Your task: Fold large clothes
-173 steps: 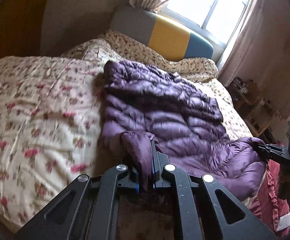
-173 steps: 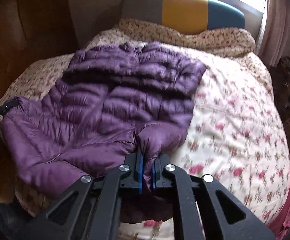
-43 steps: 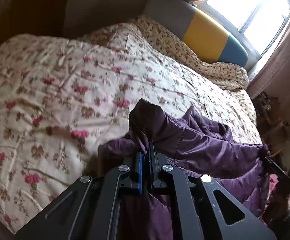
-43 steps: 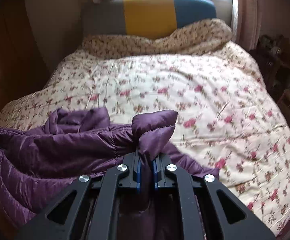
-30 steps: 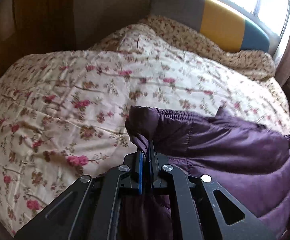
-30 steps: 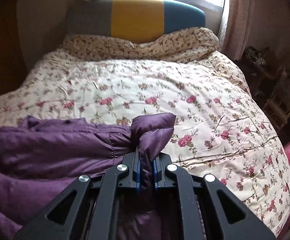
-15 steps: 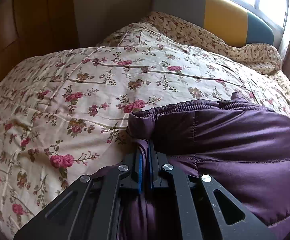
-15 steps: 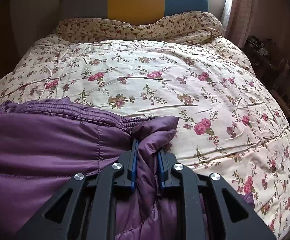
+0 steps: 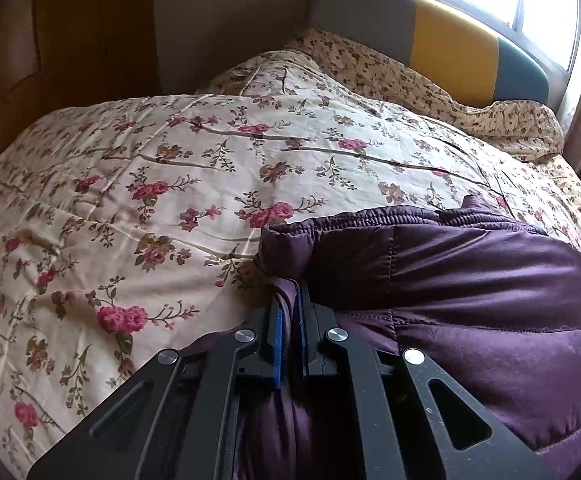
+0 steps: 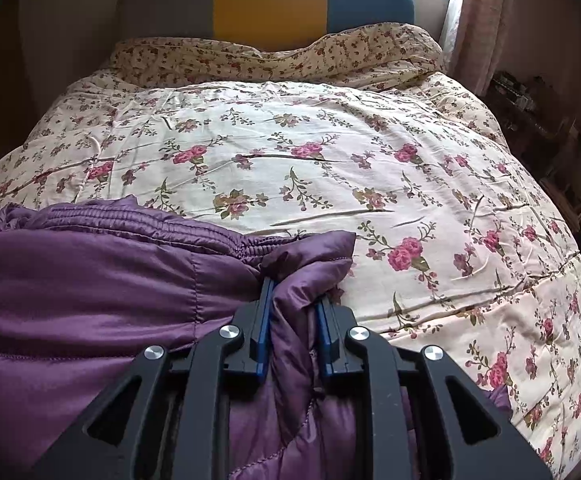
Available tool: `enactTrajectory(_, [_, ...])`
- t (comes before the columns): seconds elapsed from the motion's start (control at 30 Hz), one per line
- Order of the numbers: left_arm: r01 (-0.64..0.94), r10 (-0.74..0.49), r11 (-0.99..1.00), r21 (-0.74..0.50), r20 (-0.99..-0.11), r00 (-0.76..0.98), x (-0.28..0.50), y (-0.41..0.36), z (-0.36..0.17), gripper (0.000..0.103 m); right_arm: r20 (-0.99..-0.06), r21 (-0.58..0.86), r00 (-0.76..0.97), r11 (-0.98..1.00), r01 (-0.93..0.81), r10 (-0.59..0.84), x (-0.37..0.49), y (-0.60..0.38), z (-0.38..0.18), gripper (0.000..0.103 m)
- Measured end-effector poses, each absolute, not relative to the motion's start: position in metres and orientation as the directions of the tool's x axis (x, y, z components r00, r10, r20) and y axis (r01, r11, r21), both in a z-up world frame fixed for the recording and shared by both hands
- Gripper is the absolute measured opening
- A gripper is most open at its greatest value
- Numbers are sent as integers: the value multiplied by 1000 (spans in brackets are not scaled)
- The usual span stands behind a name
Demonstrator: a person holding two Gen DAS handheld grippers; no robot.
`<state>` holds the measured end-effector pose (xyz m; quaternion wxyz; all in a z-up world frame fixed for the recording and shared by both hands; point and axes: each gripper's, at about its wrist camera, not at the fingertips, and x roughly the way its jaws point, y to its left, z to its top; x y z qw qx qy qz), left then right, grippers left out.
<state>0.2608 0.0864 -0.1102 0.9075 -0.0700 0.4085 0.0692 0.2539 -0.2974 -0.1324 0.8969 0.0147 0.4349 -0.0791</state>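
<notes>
Left wrist shows our left gripper (image 9: 288, 304) clamped on the purple jacket (image 9: 450, 288), its elasticated hem (image 9: 390, 216) running rightward ahead. Our right gripper (image 10: 290, 300) stands part-open, fabric loose between its jaws.

My matt black plastic gripper (image 10: 291, 300) is touching the jacket (image 10: 90, 280), glossy quilted cloth, lying on the bed's (image 10: 330, 160) soft floral cotton.

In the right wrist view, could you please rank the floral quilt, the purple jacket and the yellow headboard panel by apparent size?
1. floral quilt
2. purple jacket, though its nearness to the camera inflates it
3. yellow headboard panel
</notes>
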Motion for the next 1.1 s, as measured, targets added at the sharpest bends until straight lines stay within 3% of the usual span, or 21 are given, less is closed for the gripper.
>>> enactTrajectory(0.4, [-189, 65, 979, -82, -749, 659, 261, 86, -112, 6, -785, -50, 603, 985, 168, -142, 257, -299, -132, 25])
enactTrajectory(0.5, [-188, 68, 979, -75, -753, 654, 262, 86, -111, 6, -794, -49, 587, 980, 195, -156, 258, -302, -129, 38])
enactTrajectory(0.57, [-188, 64, 979, -78, -759, 648, 262, 88, -107, 9, -803, -42, 572, 973, 228, -169, 258, -309, -123, 53])
enactTrajectory(0.73, [-201, 76, 975, -90, -719, 691, 244, 90, -70, 11, -741, -58, 646, 976, 212, -184, 238, -297, -83, 58])
enactTrajectory(0.87, [-161, 15, 975, -151, -681, 732, 225, 73, -47, 11, -696, -6, 710, 989, 147, -110, 215, -261, -51, 60])
enactTrajectory(1.1, [-18, -100, 987, -160, -697, 710, 215, 11, -57, 11, -693, 22, 720, 1000, -6, 19, 195, -179, -58, 60])
